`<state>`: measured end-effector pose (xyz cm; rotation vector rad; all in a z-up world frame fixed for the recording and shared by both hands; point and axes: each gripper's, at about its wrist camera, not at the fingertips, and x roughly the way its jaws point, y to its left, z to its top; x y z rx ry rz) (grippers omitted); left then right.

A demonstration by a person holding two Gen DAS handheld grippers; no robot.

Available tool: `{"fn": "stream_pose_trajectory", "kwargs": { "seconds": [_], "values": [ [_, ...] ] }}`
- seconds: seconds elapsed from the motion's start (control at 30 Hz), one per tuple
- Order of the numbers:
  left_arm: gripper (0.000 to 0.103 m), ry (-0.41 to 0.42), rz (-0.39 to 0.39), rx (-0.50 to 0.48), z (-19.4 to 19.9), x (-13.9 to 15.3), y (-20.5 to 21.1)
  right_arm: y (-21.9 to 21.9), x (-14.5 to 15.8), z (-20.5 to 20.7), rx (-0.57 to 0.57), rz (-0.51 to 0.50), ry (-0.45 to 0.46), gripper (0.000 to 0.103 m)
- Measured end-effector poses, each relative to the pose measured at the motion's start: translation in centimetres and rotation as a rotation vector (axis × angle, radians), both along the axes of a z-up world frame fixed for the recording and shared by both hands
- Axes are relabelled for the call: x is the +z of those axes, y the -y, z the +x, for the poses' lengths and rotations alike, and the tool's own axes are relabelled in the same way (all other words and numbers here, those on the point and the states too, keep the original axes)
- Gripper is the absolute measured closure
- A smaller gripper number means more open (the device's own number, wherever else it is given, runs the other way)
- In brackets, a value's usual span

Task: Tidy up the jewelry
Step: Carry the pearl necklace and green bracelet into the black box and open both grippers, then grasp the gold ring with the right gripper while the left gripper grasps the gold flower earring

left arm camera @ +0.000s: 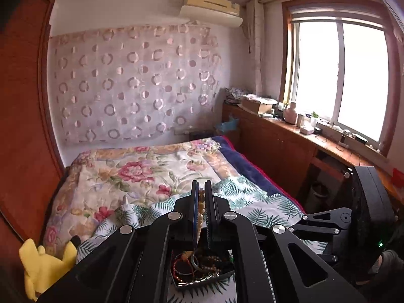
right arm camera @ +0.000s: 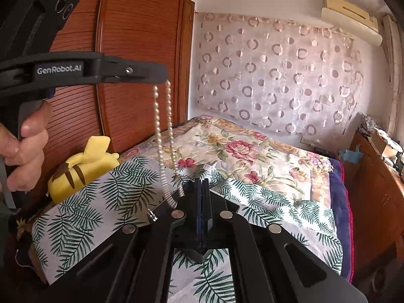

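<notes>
One pearl necklace [right arm camera: 161,131] is gripped in the left gripper [left arm camera: 201,197] above one tray [left arm camera: 202,281]; the right gripper [right arm camera: 202,189] is kept clenched, empty.

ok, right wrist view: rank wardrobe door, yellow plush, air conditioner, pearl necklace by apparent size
1. wardrobe door, by far the largest.
2. yellow plush.
3. air conditioner, close to the plush; it sits farther off, so this order is unsure.
4. pearl necklace, long but thin, hanging from the left gripper.
</notes>
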<state>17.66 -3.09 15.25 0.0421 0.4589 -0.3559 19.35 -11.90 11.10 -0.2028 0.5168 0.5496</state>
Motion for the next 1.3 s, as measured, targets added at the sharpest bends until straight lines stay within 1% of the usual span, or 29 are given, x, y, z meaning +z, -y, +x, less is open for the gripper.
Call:
{"fn": "stream_pose_trajectory", "kwargs": {
  "seconds": [0.03, 0.13, 0.23, 0.33, 0.43, 0.47, 0.5, 0.53, 0.57, 0.6, 0.63, 0.67, 0.7, 0.73, 0.77, 0.8, 0.83, 0.87, 0.9, 0.97, 1.07, 1.17, 1.3],
  "values": [
    [0.099, -0.008, 0.004, 0.003, 0.3, -0.5, 0.0, -0.1, -0.4, 0.4, -0.001, 0.002, -0.009, 0.102],
    [0.099, -0.059, 0.009, 0.007, 1.5, -3.0, -0.1, -0.5, -2.0, 1.7, -0.002, 0.008, -0.047, 0.102],
    [0.099, -0.114, 0.022, 0.018, 2.5, -6.2, -0.3, -0.8, -4.3, 3.1, -0.005, 0.021, -0.108, 0.102],
    [0.099, -0.152, 0.032, 0.02, 2.9, -8.7, -0.6, -1.2, -6.5, 4.2, -0.008, 0.027, -0.162, 0.102],
    [0.098, -0.178, 0.036, 0.027, 3.0, -10.3, -1.0, -1.7, -8.0, 4.5, -0.011, 0.014, -0.195, 0.101],
    [0.09, -0.186, 0.033, 0.029, 2.9, -10.7, -1.2, -1.7, -8.4, 4.5, -0.014, 0.01, -0.201, 0.101],
    [0.078, -0.189, 0.029, 0.033, 2.7, -11.0, -1.4, -1.9, -8.8, 4.5, -0.011, 0.006, -0.203, 0.1],
    [0.072, -0.189, 0.025, 0.036, 2.6, -11.2, -1.6, -1.9, -8.9, 4.4, -0.013, 0.001, -0.2, 0.1],
    [0.063, -0.186, 0.022, 0.04, 2.3, -11.4, -1.8, -1.9, -9.0, 4.2, -0.016, 0.0, -0.198, 0.1],
    [0.06, -0.183, 0.023, 0.045, 2.1, -11.5, -2.0, -1.8, -9.1, 4.2, -0.016, 0.002, -0.2, 0.1],
    [0.059, -0.181, 0.025, 0.049, 1.9, -11.6, -2.1, -1.7, -9.0, 4.1, -0.016, 0.004, -0.199, 0.1],
    [0.055, -0.18, 0.028, 0.054, 1.5, -11.8, -2.3, -1.6, -8.9, 3.9, -0.018, 0.005, -0.196, 0.1],
    [0.046, -0.177, 0.03, 0.059, 1.1, -11.9, -2.4, -1.5, -8.8, 3.6, -0.017, 0.01, -0.191, 0.098],
    [0.042, -0.17, 0.032, 0.064, 0.7, -12.0, -2.6, -1.3, -8.7, 3.3, -0.015, 0.015, -0.188, 0.095],
    [0.036, -0.157, 0.036, 0.073, -0.1, -12.2, -2.9, -1.1, -8.5, 2.7, -0.015, 0.019, -0.183, 0.083],
    [0.03, -0.15, 0.042, 0.079, -0.6, -12.5, -3.1, -0.9, -8.4, 2.4, -0.014, 0.021, -0.176, 0.074],
    [0.026, -0.141, 0.054, 0.09, -1.3, -12.8, -3.3, -0.6, -8.3, 1.7, -0.01, 0.023, -0.165, 0.072],
    [0.019, -0.129, 0.072, 0.102, -2.0, -13.0, -3.3, -0.4, -8.3, 1.0, -0.006, 0.024, -0.162, 0.072],
    [0.014, -0.118, 0.085, 0.107, -2.7, -13.3, -3.3, -0.2, -8.3, 0.5, -0.004, 0.025, -0.159, 0.072],
    [0.011, -0.111, 0.088, 0.111, -3.9, -13.9, -3.5, 0.2, -8.6, -0.8, 0.009, 0.027, -0.16, 0.072],
    [0.008, -0.122, 0.073, 0.107, -5.8, -15.1, -4.0, 0.3, -9.5, -2.8, 0.028, 0.031, -0.183, 0.072],
    [0.008, -0.128, 0.069, 0.106, -7.2, -16.0, -4.4, 0.1, -10.8, -4.6, 0.047, 0.02, -0.21, 0.072],
    [0.008, -0.135, 0.087, 0.108, -8.8, -17.1, -4.7, -0.3, -12.7, -6.4, 0.069, 0.001, -0.253, 0.072]
  ]
}}
